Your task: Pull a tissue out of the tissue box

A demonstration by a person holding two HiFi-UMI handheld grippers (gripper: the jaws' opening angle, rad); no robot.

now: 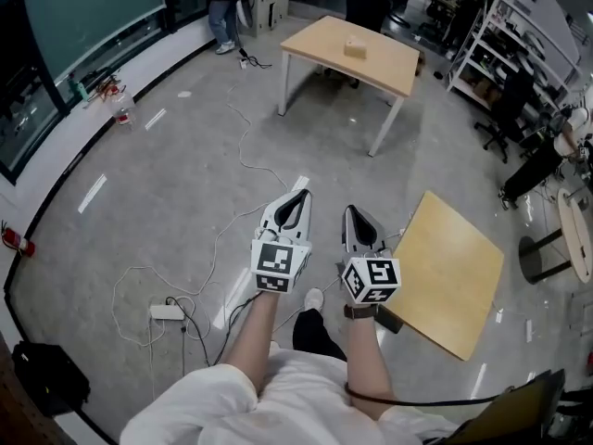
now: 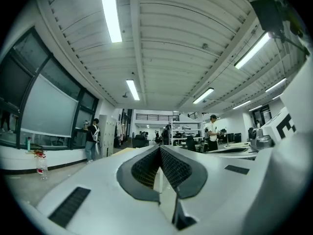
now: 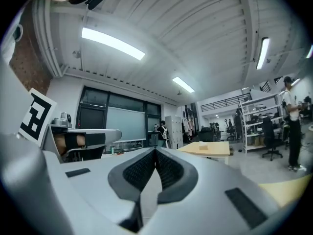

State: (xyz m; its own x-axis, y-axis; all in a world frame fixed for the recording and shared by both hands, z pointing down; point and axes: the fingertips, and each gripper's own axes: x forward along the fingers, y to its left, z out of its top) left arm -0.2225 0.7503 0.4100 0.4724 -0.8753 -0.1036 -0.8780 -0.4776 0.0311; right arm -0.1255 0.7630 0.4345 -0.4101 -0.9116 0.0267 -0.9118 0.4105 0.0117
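holding both grippers shut, well short of the far table

the tissue box (image 1: 356, 48) sat on top of the far table (image 1: 389, 68), towards its back edge, with nothing touching it. on the near side of that table, well apart from it and over the floor (image 1: 167, 202), the left gripper (image 1: 298, 197) and the right gripper (image 1: 353, 213) were side by side, pointing towards it. each one's jaws were closed tip to tip with nothing between them. a second wooden table (image 1: 454, 276) stood nearer than the far table and to its right, just beside the right gripper. a white cable (image 1: 243, 160) trailed over the floor short of the far table's left leg.
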